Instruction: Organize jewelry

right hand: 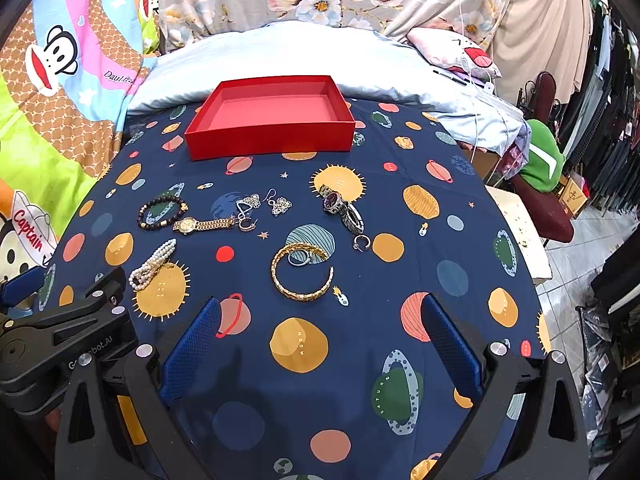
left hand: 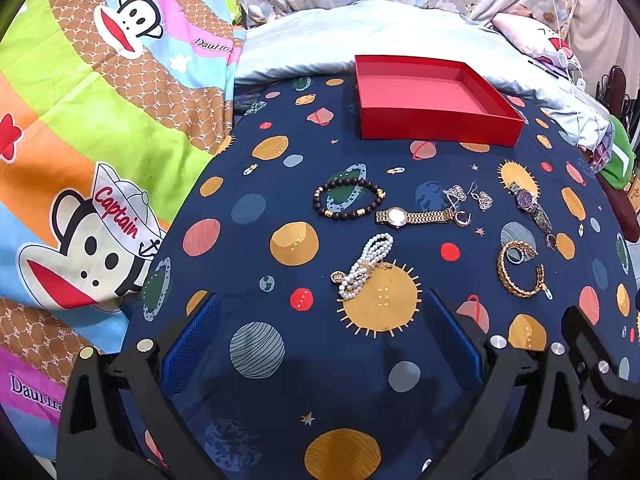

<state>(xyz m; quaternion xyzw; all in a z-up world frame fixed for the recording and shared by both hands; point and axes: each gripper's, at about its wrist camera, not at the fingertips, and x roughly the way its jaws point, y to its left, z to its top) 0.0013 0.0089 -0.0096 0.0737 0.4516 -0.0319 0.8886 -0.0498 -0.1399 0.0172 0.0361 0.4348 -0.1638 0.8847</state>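
Note:
An empty red box point(left hand: 430, 98) point(right hand: 272, 118) stands at the far side of a planet-print cloth. Jewelry lies loose nearer me: a dark bead bracelet point(left hand: 348, 199) point(right hand: 159, 211), a gold watch point(left hand: 414, 216) point(right hand: 204, 224), a pearl bracelet point(left hand: 366, 266) point(right hand: 154, 265), silver earrings point(left hand: 468, 196) point(right hand: 266, 202), a silver watch point(left hand: 530, 204) point(right hand: 342, 208), and a gold bangle point(left hand: 520, 270) point(right hand: 302, 278) with a ring point(right hand: 301, 258) inside it. My left gripper point(left hand: 320, 338) is open just short of the pearl bracelet. My right gripper point(right hand: 320, 340) is open below the bangle. Neither holds anything.
A blue-grey pillow point(left hand: 360, 36) point(right hand: 280, 56) lies behind the box. A cartoon monkey quilt point(left hand: 100, 140) covers the left. The cloth's right edge drops to a tiled floor point(right hand: 580, 240) beside hanging clothes point(right hand: 608, 100). The left gripper's black body point(right hand: 60, 340) shows at lower left in the right wrist view.

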